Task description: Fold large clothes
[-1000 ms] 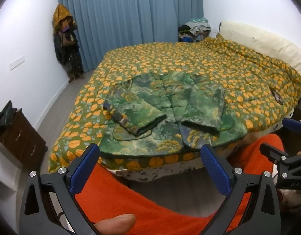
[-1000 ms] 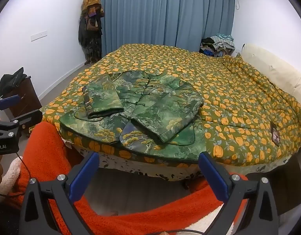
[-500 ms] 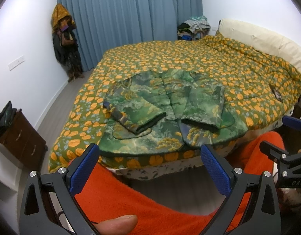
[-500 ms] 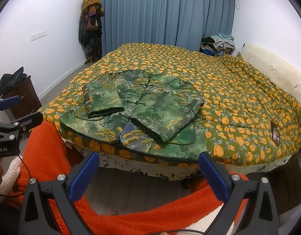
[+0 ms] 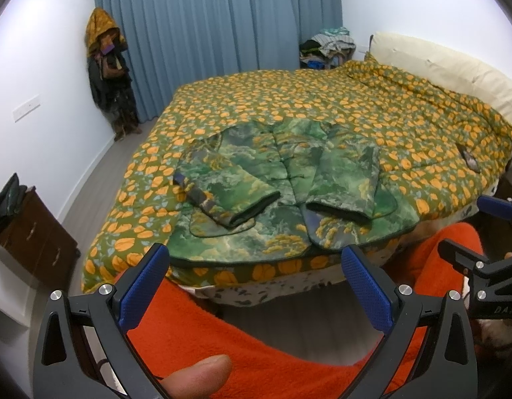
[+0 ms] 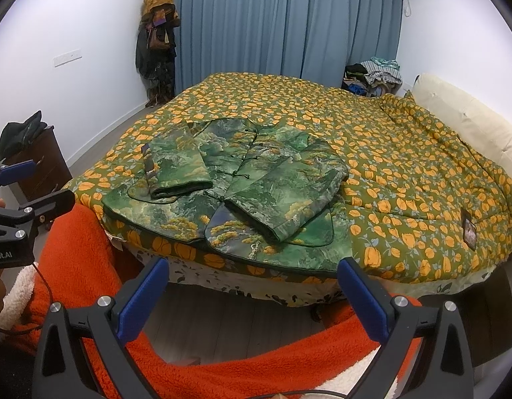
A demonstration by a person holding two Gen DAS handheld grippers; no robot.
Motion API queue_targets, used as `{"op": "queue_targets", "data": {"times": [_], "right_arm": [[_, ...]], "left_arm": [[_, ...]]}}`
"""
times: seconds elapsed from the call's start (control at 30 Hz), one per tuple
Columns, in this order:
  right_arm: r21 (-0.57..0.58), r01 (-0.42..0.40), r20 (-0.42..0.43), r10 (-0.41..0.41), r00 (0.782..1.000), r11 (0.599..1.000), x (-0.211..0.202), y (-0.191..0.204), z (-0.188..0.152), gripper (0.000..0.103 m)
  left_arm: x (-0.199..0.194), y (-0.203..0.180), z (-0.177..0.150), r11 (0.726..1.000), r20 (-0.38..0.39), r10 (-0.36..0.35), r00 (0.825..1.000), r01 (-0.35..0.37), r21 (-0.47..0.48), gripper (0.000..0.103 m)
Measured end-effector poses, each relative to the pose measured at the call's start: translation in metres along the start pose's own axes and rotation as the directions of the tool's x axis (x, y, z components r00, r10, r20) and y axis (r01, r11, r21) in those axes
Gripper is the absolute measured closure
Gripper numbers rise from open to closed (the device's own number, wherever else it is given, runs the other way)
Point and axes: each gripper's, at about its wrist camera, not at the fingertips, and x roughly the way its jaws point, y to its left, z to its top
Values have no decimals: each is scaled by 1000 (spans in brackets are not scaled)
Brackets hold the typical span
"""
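A green landscape-print jacket [image 5: 282,196] [image 6: 242,193] lies flat near the foot edge of the bed, front up, both sleeves folded across its body. My left gripper [image 5: 256,286] hovers open in front of the bed edge, short of the jacket's hem, nothing between its blue pads. My right gripper [image 6: 252,289] is likewise open and empty, held back from the hem. Each gripper shows at the side of the other's view: the right gripper [image 5: 488,232] and the left gripper [image 6: 23,186].
The bed carries an orange-flowered green quilt [image 5: 405,126] [image 6: 422,179] with a cream headboard [image 5: 438,63] at right. An orange fleece garment [image 5: 222,339] on the person fills the foreground. A dark dresser [image 5: 29,232] stands left, a coat rack [image 5: 109,76] by blue curtains.
Both grippers have barely shifted; the views have edged slightly. The jacket lies as before.
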Motion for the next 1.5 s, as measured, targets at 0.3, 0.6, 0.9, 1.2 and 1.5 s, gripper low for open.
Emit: {"op": "queue_targets", "data": {"times": [0.3, 0.6, 0.9, 1.2, 1.5], "right_arm": [[-8, -3, -2, 3, 1000, 1000, -2, 0, 2, 0], [-13, -4, -4, 4, 1000, 1000, -2, 1, 3, 0], [25, -19, 62, 17, 998, 1000, -14, -10, 8, 0], [23, -25, 162, 21, 987, 999, -27, -13, 15, 0], [2, -94, 180, 92, 979, 996, -27, -12, 14, 0]], "left_arm": [[-2, -3, 2, 1000, 6, -7, 1000, 7, 3, 0], [-3, -5, 2, 1000, 14, -11, 1000, 11, 8, 0], [-17, 5, 6, 1000, 123, 2, 992, -4, 22, 0], [-14, 10, 6, 1000, 104, -7, 995, 10, -28, 0], [-9, 20, 3, 998, 82, 0, 997, 6, -68, 0]]}}
